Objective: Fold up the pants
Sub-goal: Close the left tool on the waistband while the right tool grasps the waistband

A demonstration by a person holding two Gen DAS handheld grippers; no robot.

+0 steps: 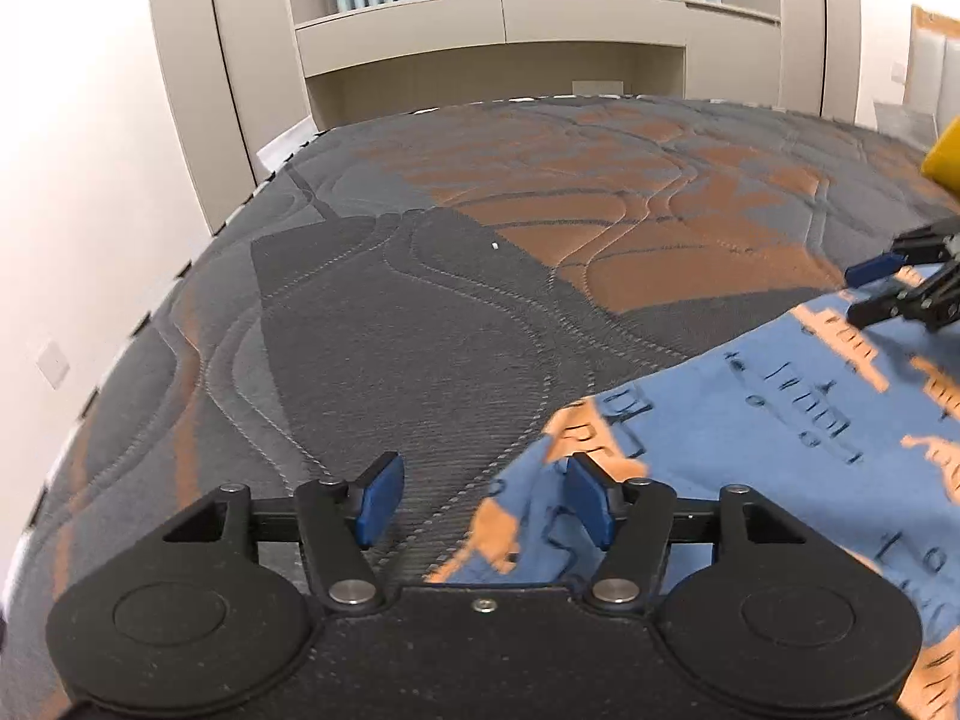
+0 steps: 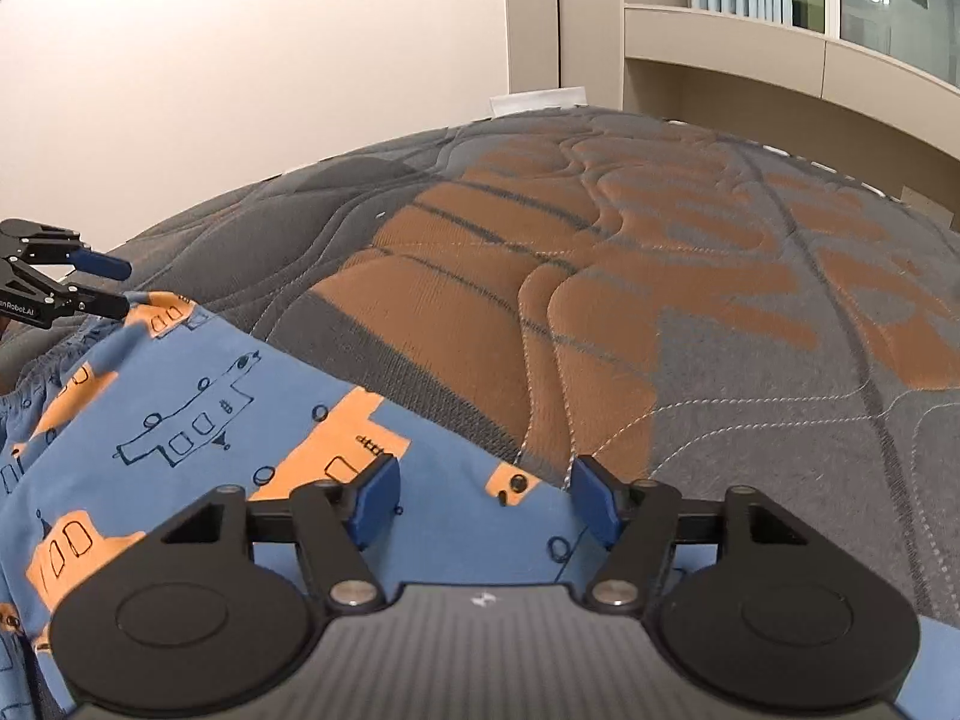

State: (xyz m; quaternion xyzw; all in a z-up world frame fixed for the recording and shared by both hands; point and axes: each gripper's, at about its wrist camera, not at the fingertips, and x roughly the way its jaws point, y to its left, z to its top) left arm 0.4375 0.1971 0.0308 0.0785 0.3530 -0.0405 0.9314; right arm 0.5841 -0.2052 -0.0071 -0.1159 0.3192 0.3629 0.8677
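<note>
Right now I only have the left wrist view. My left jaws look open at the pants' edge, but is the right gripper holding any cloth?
Observer: No. The right gripper stands open over the pants, pads clear of the cloth.
Operator: What lies under it?
Observer: The blue cloth's far edge, where it meets the mattress.
Operator: Can you see the waistband?
Observer: A gathered, elastic-looking edge shows at the far left of the right wrist view, below the left gripper.
Operator: Is my left gripper pinching it?
Observer: No, it is open too, tips beside an orange patch.
</note>
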